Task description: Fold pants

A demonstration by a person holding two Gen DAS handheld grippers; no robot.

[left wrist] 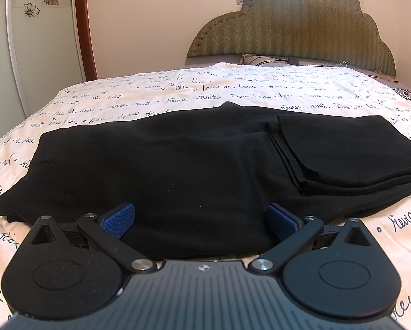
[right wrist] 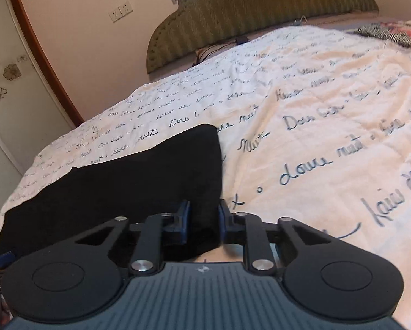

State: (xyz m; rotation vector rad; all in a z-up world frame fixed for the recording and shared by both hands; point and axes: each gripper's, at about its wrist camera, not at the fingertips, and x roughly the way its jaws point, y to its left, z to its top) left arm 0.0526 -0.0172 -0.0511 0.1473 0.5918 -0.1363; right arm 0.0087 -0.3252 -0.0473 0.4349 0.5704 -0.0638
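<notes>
Black pants (left wrist: 194, 159) lie across the white script-printed bedspread (left wrist: 156, 93), with the leg ends folded back on top at the right (left wrist: 343, 148). My left gripper (left wrist: 201, 220) is open, its blue pads (left wrist: 120, 218) spread over the near edge of the pants. In the right wrist view the pants (right wrist: 128, 181) fill the left side. My right gripper (right wrist: 204, 220) is shut on the near right corner of the pants, cloth pinched between the blue pads (right wrist: 184, 220).
A green padded headboard (left wrist: 296, 24) stands at the far end of the bed, with a pillow and cable (left wrist: 268, 60) below it. A wardrobe door (left wrist: 35, 41) is at the left. A patterned blanket (right wrist: 392, 34) lies at the far right.
</notes>
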